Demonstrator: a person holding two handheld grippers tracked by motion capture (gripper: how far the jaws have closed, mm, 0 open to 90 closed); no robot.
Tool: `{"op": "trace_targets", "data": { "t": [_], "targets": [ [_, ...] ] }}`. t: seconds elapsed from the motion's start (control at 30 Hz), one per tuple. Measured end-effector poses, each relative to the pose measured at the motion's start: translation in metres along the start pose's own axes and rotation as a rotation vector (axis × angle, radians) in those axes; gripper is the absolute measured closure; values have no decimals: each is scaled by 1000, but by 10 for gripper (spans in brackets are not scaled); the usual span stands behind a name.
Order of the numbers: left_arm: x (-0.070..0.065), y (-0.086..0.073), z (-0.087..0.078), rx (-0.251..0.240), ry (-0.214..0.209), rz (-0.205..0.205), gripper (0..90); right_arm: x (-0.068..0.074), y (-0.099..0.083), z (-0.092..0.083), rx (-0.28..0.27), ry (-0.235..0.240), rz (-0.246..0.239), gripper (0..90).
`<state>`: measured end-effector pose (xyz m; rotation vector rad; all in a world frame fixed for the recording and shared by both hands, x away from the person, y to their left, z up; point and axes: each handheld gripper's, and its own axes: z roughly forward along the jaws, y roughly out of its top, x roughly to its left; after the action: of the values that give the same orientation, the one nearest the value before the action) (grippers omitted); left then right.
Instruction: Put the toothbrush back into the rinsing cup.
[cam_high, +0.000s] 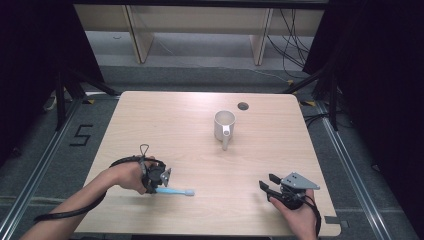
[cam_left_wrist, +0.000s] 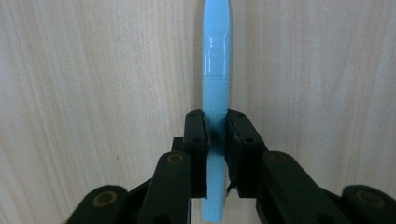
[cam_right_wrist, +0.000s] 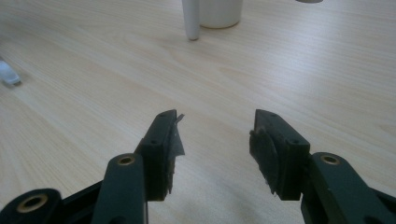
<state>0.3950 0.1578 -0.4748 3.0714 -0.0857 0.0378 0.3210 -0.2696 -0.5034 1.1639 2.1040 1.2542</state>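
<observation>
While low at near-left edge of tabletop (cam_high: 200, 135), left gripper (cam_left_wrist: 215, 133) clamped tight on blue toothbrush (cam_left_wrist: 216, 84) handle, brush flat on wood, head pointing right. Right gripper (cam_right_wrist: 215, 135) near-right, parted wide, holding nothing, resting just above surface. Farther back, past centre: white mug (cam_high: 224, 125), upright, handle toward near side, well apart from both.
</observation>
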Motion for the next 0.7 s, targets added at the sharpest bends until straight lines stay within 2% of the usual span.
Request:
{"op": "trace_targets", "data": {
  "t": [0.07,0.1,0.23,0.27,0.33,0.43,0.67,0.7],
  "targets": [
    [0,-1,-2,-14,0,-2,786,0,0,0,0,-1,2,514],
    [0,-1,-4,-21,-1,-1,786,-1,0,0,-5,-7,-13,513],
    [-1,-4,-10,-46,13,-10,786,0,0,0,0,-1,2,513],
    [-1,-5,-12,-51,19,-7,786,-1,0,0,-6,-13,-14,513],
    [-1,-6,-15,-64,22,-13,786,2,0,-1,17,1,28,513],
    [-2,-8,-18,-86,30,-13,786,1,0,0,-1,-9,1,512],
    [-5,-8,-23,-136,52,-19,786,1,0,1,-1,-8,1,511],
    [-4,-8,-24,-147,57,-17,786,1,-1,2,-15,-4,3,511]
  ]
}}
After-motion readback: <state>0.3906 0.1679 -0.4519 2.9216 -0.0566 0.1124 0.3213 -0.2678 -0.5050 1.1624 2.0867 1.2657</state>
